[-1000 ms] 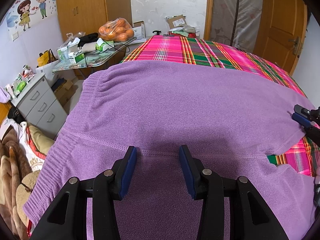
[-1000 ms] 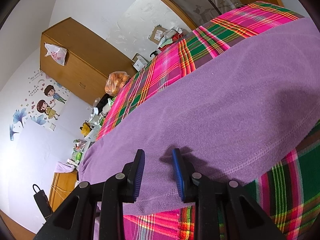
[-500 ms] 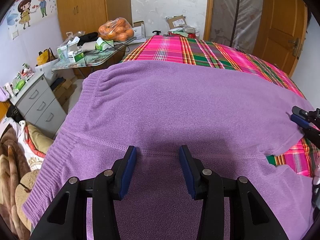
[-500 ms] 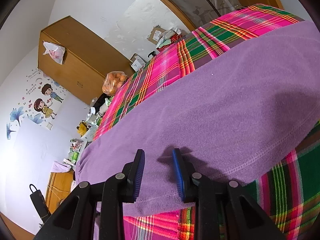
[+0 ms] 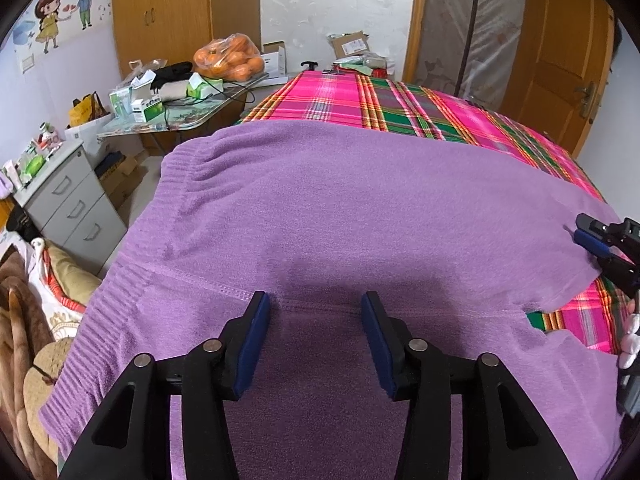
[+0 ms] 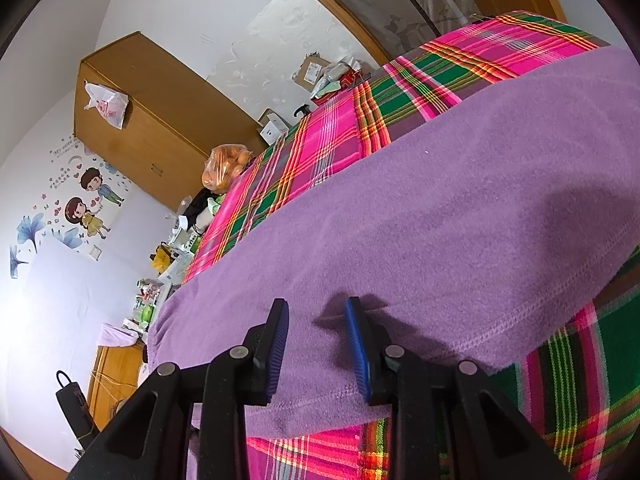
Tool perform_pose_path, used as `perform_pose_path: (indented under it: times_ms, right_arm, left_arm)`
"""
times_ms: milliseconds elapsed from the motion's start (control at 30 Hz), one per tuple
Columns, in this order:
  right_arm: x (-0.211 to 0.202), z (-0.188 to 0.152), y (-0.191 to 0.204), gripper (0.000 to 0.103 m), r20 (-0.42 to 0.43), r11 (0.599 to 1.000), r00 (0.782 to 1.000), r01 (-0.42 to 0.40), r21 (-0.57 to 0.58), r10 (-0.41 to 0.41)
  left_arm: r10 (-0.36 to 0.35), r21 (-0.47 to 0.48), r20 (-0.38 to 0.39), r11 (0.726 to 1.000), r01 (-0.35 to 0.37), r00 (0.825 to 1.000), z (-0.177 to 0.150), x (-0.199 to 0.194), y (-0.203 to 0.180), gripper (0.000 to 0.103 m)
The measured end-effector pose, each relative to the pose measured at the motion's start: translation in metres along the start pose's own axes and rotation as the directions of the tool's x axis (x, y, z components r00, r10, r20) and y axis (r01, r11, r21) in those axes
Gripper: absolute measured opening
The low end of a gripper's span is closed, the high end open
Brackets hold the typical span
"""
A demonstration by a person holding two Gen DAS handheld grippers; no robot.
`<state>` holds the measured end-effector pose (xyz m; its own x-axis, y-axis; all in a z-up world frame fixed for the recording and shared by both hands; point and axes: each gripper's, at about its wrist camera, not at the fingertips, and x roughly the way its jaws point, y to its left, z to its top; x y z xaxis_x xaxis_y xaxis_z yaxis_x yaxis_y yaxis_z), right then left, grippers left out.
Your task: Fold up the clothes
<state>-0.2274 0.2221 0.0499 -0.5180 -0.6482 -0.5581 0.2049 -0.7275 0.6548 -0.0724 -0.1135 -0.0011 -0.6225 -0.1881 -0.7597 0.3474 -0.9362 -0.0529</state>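
A purple fleece garment (image 5: 360, 208) lies spread flat across the bed, with its ribbed waistband at the left edge. My left gripper (image 5: 315, 300) hovers low over a stitched seam of the garment; its jaws are opening, with only flat fabric beneath them and nothing pinched. In the right wrist view my right gripper (image 6: 316, 306) stands open just above the purple garment (image 6: 440, 220) near its stitched hem, holding nothing. That right gripper (image 5: 596, 240) also shows at the far right of the left wrist view, at the garment's edge.
The bed's pink and green plaid cover (image 5: 400, 108) shows beyond the garment. A cluttered side table with a bag of oranges (image 5: 228, 58) and a grey drawer unit (image 5: 76, 208) stand left of the bed. Blankets (image 5: 24, 320) are piled at lower left. A wooden door (image 5: 560, 48) is at the back right.
The left gripper's jaws have spread slightly wider. Both hands and the garment have stayed where they were.
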Motion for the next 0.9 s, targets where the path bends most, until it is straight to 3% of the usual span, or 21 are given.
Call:
perform_pose_path:
  times_ms: [233,367,500,567,667,700,800,833,900]
  right_arm:
    - [-0.002,0.001,-0.002,0.030,-0.002,1.000,1.000,-0.016,0.006,0.016]
    - [-0.004,0.002,-0.005,0.033,-0.007,0.999,0.999,-0.053,0.006,0.053]
    - [-0.005,0.001,-0.003,0.041,-0.013,0.996,0.996,-0.089,-0.011,0.089]
    - [-0.005,0.001,0.000,0.047,-0.020,0.994,0.995,-0.101,-0.029,0.101]
    - [-0.004,0.000,0.005,0.050,-0.037,0.993,0.994,-0.104,-0.057,0.102]
    - [-0.003,0.000,0.007,0.050,-0.043,0.993,0.995,-0.096,-0.064,0.093]
    - [-0.001,-0.001,0.011,0.045,-0.046,0.996,0.998,-0.048,-0.076,0.044]
    - [-0.001,-0.001,0.012,0.042,-0.047,0.996,0.999,-0.032,-0.080,0.028]
    - [0.000,-0.001,0.014,0.036,-0.048,0.996,0.999,0.001,-0.088,-0.005]
  left_arm:
    - [-0.094,-0.065,0.019,0.993,0.096,0.995,-0.001,-0.003,0.012,0.053]
    - [-0.201,-0.131,0.045,0.970,0.205,0.979,-0.002,-0.008,0.028,0.053]
    - [-0.305,-0.075,0.075,0.948,0.310,0.950,0.006,-0.024,0.046,0.053]
    - [-0.322,-0.051,0.116,0.943,0.329,0.940,0.017,-0.036,0.064,0.053]
    - [-0.329,-0.007,0.129,0.943,0.333,0.935,0.036,-0.041,0.093,0.053]
    - [-0.316,0.003,0.116,0.948,0.318,0.942,0.043,-0.038,0.103,0.053]
    - [-0.345,-0.017,0.066,0.938,0.347,0.936,0.054,-0.020,0.125,0.053]
    - [-0.362,-0.026,0.050,0.931,0.364,0.931,0.056,-0.014,0.132,0.053]
    - [-0.441,-0.057,0.025,0.895,0.441,0.897,0.056,-0.003,0.140,0.053]
